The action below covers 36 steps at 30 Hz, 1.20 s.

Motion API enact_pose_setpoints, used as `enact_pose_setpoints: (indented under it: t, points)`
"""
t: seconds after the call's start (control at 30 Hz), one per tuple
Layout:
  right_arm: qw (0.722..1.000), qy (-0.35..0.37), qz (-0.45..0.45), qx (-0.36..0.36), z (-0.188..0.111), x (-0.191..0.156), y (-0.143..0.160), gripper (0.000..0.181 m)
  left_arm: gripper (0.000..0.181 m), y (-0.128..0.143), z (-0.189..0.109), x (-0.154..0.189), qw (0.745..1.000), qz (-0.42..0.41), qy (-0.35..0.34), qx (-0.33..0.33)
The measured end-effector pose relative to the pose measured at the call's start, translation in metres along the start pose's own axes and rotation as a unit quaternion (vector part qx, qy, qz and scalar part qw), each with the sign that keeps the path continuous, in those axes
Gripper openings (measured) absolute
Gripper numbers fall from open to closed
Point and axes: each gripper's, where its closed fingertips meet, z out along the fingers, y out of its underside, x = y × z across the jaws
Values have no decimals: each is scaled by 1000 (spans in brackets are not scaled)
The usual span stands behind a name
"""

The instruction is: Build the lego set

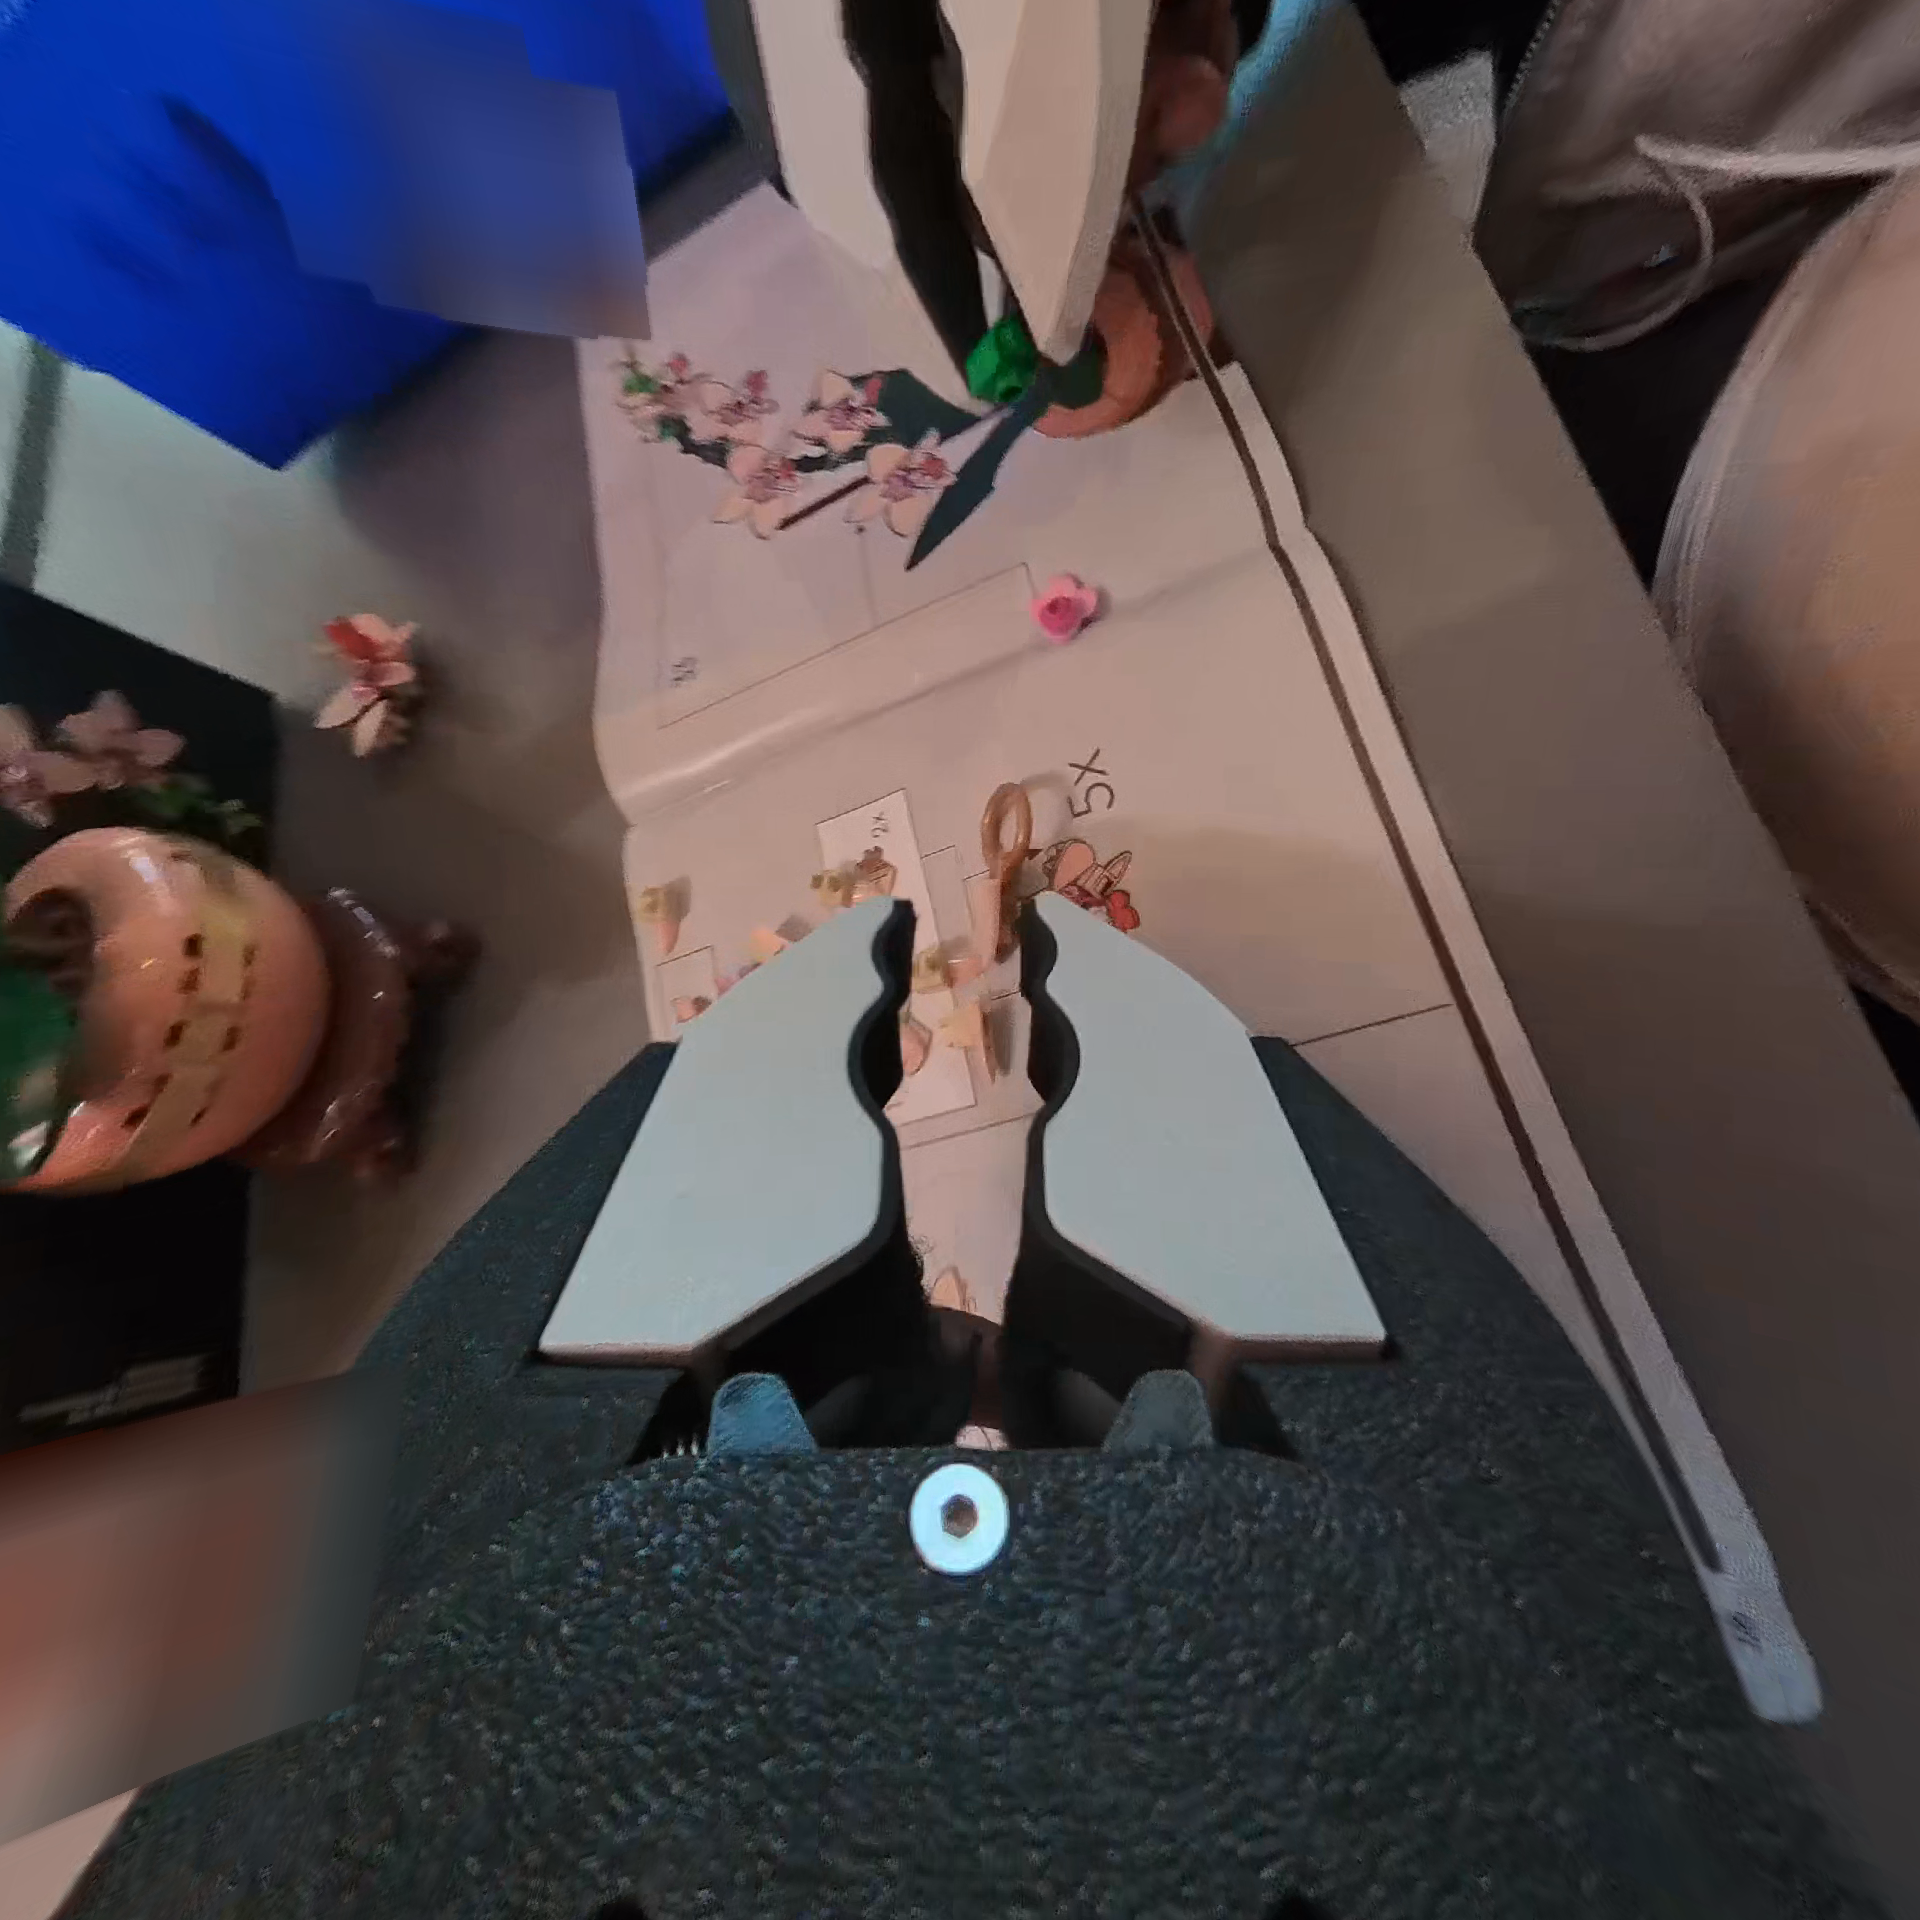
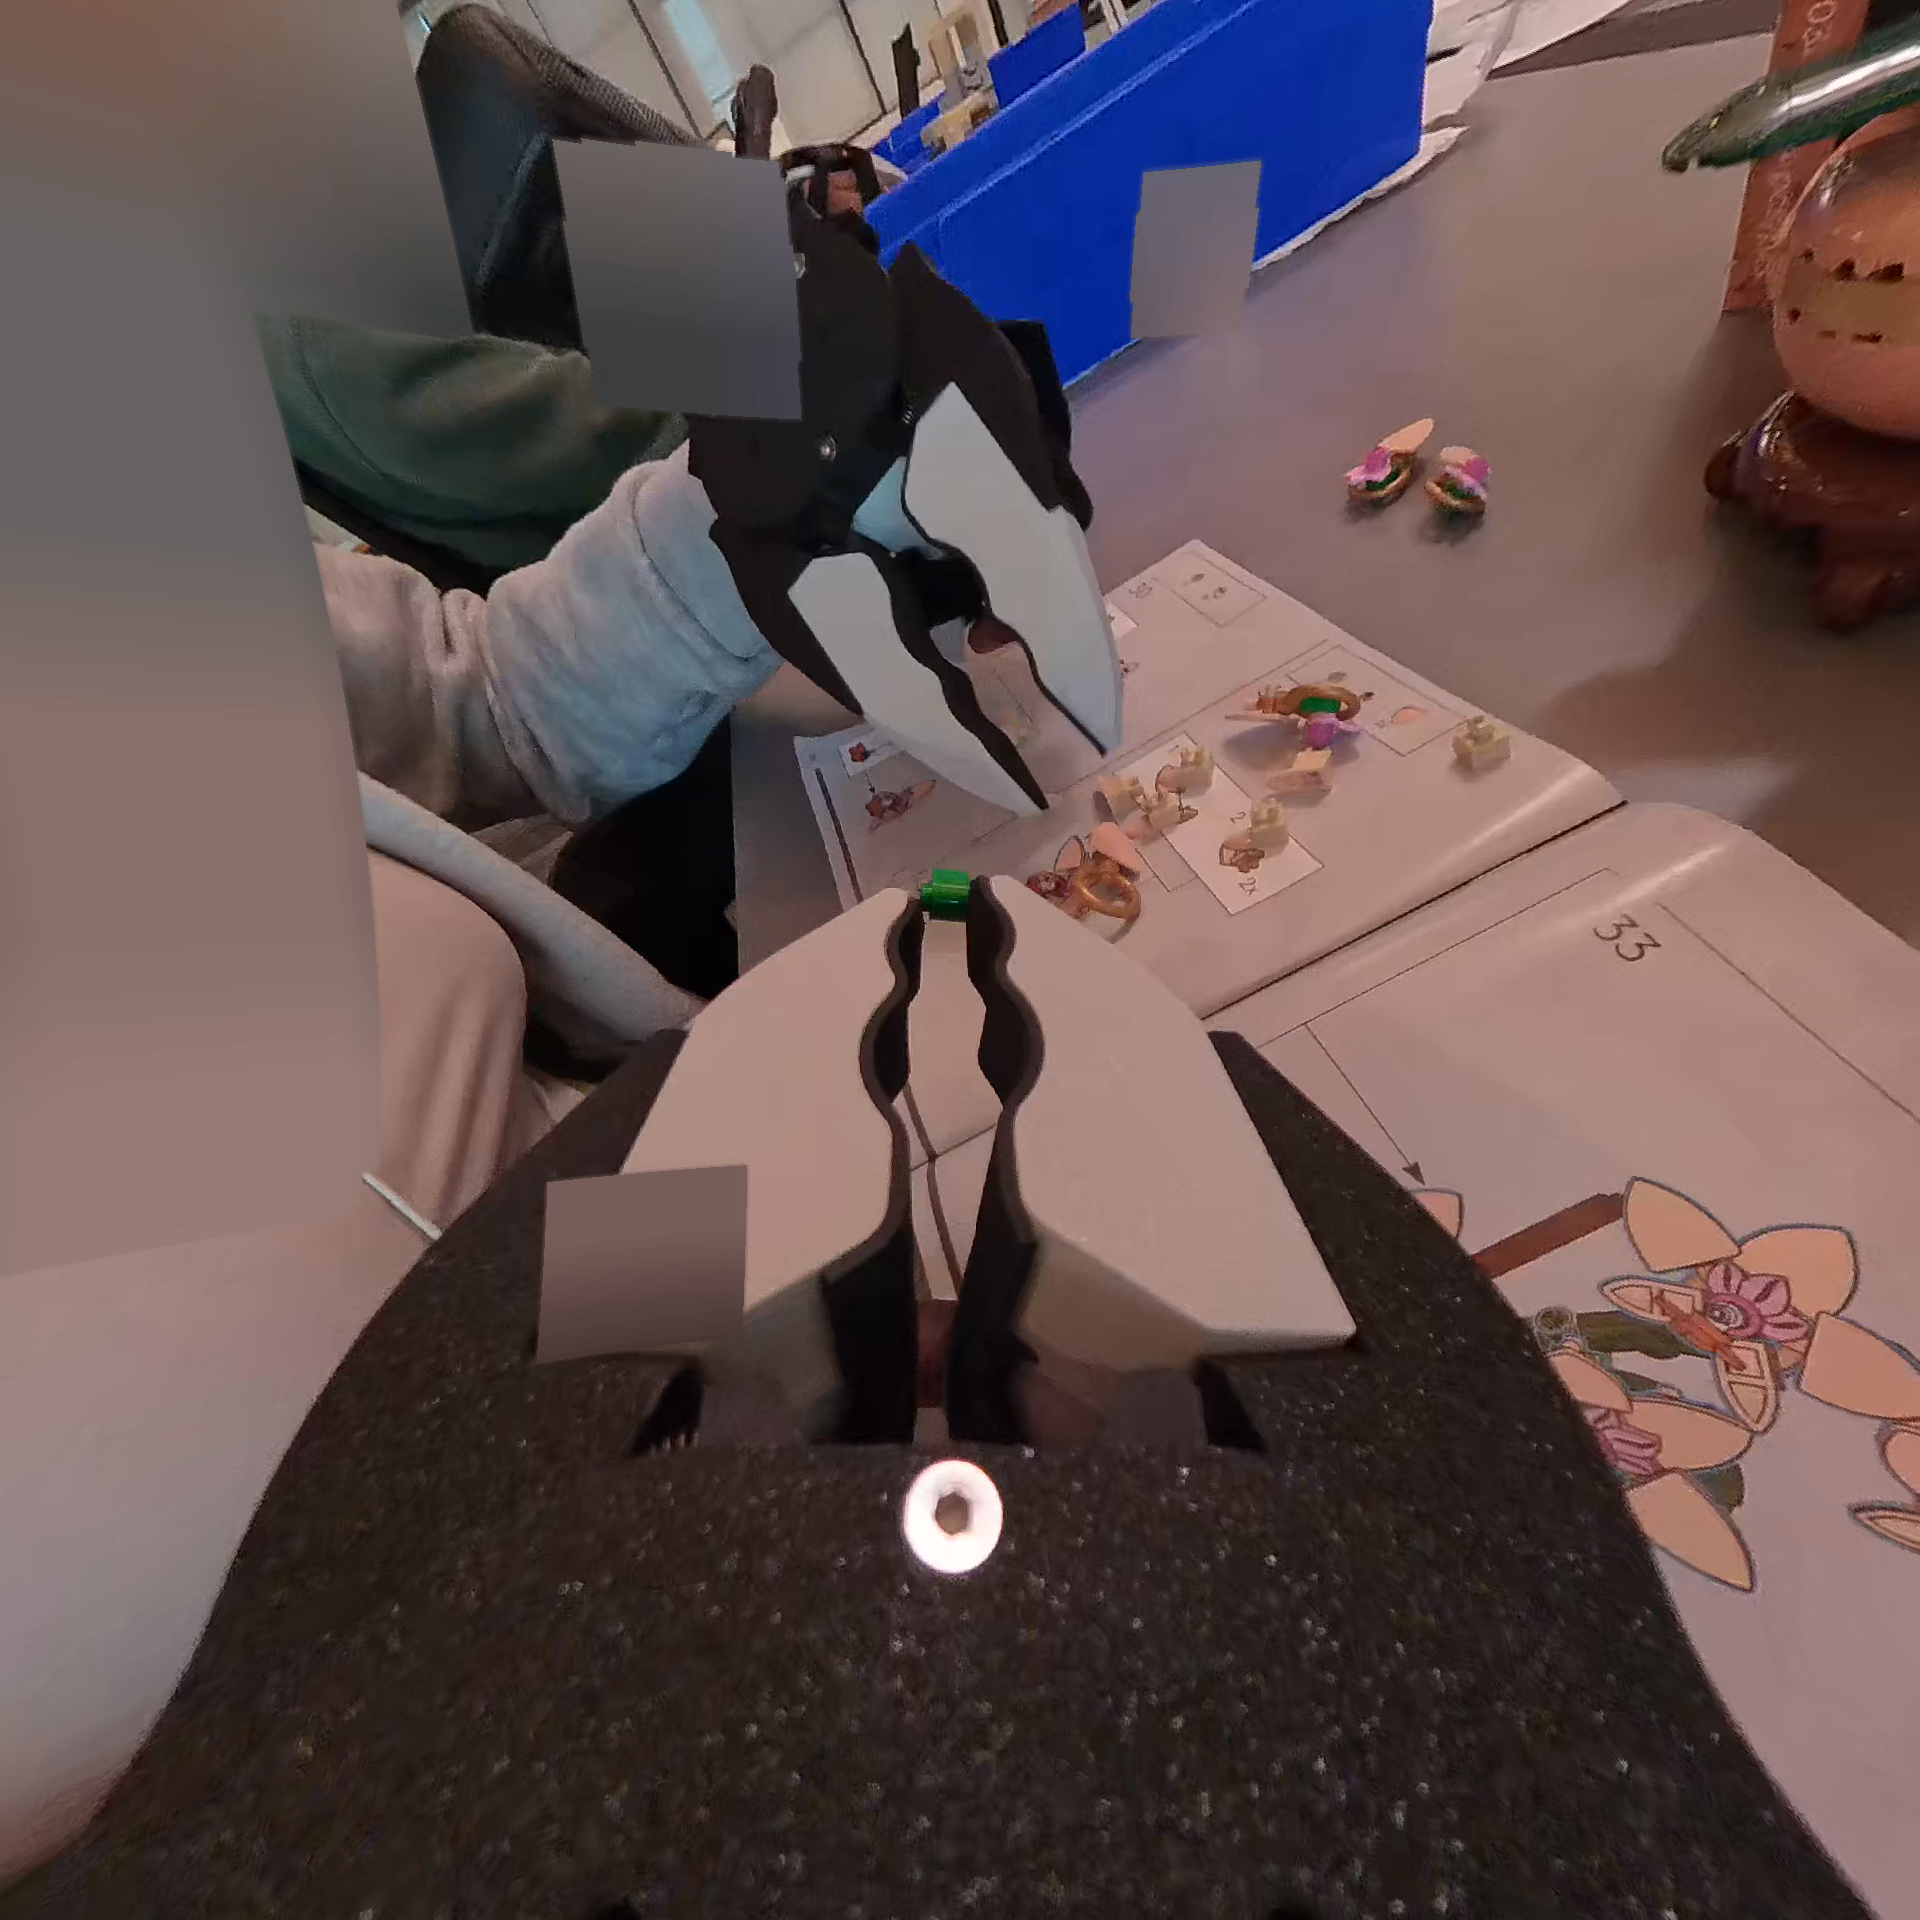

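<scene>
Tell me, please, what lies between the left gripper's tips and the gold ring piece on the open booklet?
In the right wrist view, small cream bricks lie on the booklet between the left gripper and the gold ring piece.

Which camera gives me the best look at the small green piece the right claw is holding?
The right wrist view: the green piece sits sharp and centred, pinched at the right claw tips above the instruction booklet. The left wrist view shows it farther off, at the top of the frame, blurred and partly covered by that claw.

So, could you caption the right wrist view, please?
Right gripper pinches a green piece above the open instruction booklet.
</scene>
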Motion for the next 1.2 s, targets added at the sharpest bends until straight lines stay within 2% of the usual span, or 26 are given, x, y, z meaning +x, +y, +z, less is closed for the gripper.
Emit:
enact_pose_setpoints:
  t: [0.13,0.3,0.53,0.77,0.83,0.93,1.03,1.13,1.2]
  points:
    - [1000,23,-8,-19,0,7,9,8,15,11,17,3,997,42,-4,-57]
    - [997,57,-21,-40,-1,18,15,8,7,14,19,4,997,42,-14,-70]
    - [988,115,-51,-85,6,33,17,8,5,7,5,-7,984,97,-128,-77]
    - [972,145,-73,-172,26,51,29,9,5,-7,-8,-6,959,152,-232,-65]
    - [966,152,-74,-197,28,55,34,22,5,-12,-11,-5,953,158,-255,-53]
    - [966,160,-79,-189,29,55,29,35,5,-12,-13,-3,953,141,-265,-39]
    - [971,164,-73,-158,28,52,16,37,5,-11,-15,-2,961,89,-263,-10]
    - [993,90,-9,-80,35,26,-4,23,5,-15,-21,-5,960,52,-274,25]
    - [996,15,79,-27,41,6,-15,26,5,-17,-26,-9,954,57,-294,27]
